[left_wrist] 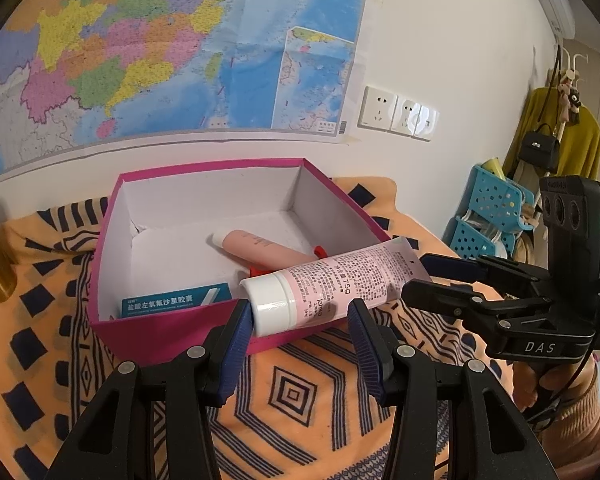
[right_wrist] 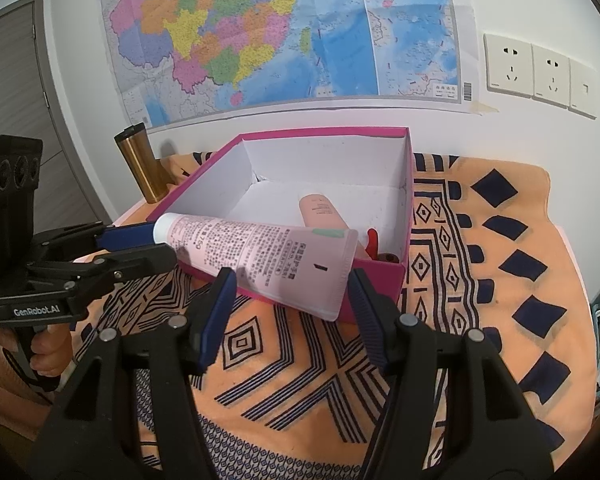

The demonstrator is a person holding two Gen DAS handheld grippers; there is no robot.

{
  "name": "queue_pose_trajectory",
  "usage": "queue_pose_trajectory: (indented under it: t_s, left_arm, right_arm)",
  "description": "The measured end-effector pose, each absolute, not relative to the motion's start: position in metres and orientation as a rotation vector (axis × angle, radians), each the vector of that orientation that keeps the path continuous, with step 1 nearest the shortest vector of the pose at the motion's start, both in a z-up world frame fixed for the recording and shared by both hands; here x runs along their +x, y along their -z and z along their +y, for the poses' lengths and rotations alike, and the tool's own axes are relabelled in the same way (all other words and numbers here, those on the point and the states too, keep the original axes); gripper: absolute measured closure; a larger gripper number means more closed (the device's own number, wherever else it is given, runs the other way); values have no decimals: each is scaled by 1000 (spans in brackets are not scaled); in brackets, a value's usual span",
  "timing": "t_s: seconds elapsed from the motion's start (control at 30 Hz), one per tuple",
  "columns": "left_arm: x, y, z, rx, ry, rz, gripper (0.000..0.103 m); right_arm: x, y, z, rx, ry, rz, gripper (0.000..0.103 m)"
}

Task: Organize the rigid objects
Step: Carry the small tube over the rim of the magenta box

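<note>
Between the spread fingers of both the left gripper (left_wrist: pixel 298 338) and the right gripper (right_wrist: pixel 292 312), neither gripping anything, lay a pink tube (left_wrist: pixel 340 280) marked "75g", resting across the magenta box (left_wrist: pixel 172 328) rim; the right gripper read "DAS".

A pale pink printed plastic tube with a white cap (right_wrist: pixel 260 256) is lying across the near corner of an open magenta cardboard box with a white interior (right_wrist: pixel 404 280), its flat crimped end projecting between the spread blue-padded fingers of the right hand-held gripper (right_wrist: pixel 292 312). The left hand-held gripper (right_wrist: pixel 148 244) is bracketing the capped end; contact cannot be told. A salmon-pink tube (right_wrist: pixel 320 210) and a red object (right_wrist: pixel 374 242) are resting inside. An orange patterned cloth (right_wrist: pixel 500 280) is covering the tabletop; a gold metal tumbler (right_wrist: pixel 142 164) is standing behind.
</note>
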State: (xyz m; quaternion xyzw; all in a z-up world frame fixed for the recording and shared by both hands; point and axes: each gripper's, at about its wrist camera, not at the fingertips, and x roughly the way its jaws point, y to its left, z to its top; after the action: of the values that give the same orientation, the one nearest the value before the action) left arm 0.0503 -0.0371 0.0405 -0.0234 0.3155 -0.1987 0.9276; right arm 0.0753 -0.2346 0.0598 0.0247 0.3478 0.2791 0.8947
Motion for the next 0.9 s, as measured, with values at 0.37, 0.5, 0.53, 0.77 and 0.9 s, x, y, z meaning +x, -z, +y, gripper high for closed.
queue_pose_trajectory:
  t_s: [0.37, 0.5, 0.53, 0.77, 0.9]
  left_arm:
    - [55, -42, -36, -45, 403, 644, 54]
    - [59, -42, -35, -42, 400, 643, 54]
    - [59, -42, -36, -40, 400, 642, 54]
    - [60, -43, -36, -35, 398, 639, 54]
    - [63, -44, -37, -32, 397, 639, 54]
  right_arm:
    - [78, -61, -233, 45, -577, 718, 43]
    - [79, -62, -232, 44, -578, 716, 43]
    - [80, -62, -232, 44, -578, 715, 43]
    - [80, -62, -231, 44, -577, 715, 43]
    - [83, -64, -231, 44, -576, 713, 43]
